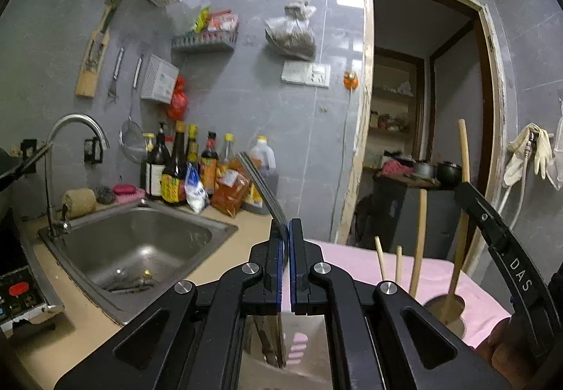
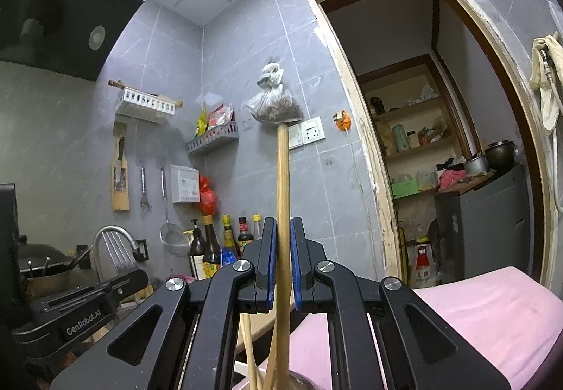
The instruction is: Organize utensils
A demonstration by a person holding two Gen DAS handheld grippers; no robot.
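Observation:
My left gripper (image 1: pixel 285 226) is shut on a bundle of flat metal utensils (image 1: pixel 262 187) that stick up and lean left. Their lower ends hang below the jaws over a pale holder (image 1: pixel 299 347). My right gripper (image 2: pixel 281 224) is shut on a long wooden handle (image 2: pixel 282 175) that stands upright. In the left wrist view that handle (image 1: pixel 465 157) rises beside the right gripper's arm (image 1: pixel 499 242), and several more wooden handles (image 1: pixel 420 242) stand in a round metal holder (image 1: pixel 445 305) on the pink cloth. The left gripper's arm (image 2: pixel 81 305) shows low on the left in the right wrist view.
A steel sink (image 1: pixel 137 249) with a tap (image 1: pixel 70 136) is set in the beige counter (image 1: pixel 225 242). Several sauce bottles (image 1: pixel 197 171) stand behind it. A pink cloth (image 2: pixel 485 312) covers the surface at right. An open doorway (image 1: pixel 422 108) lies beyond. A wok (image 2: pixel 38 259) sits at far left.

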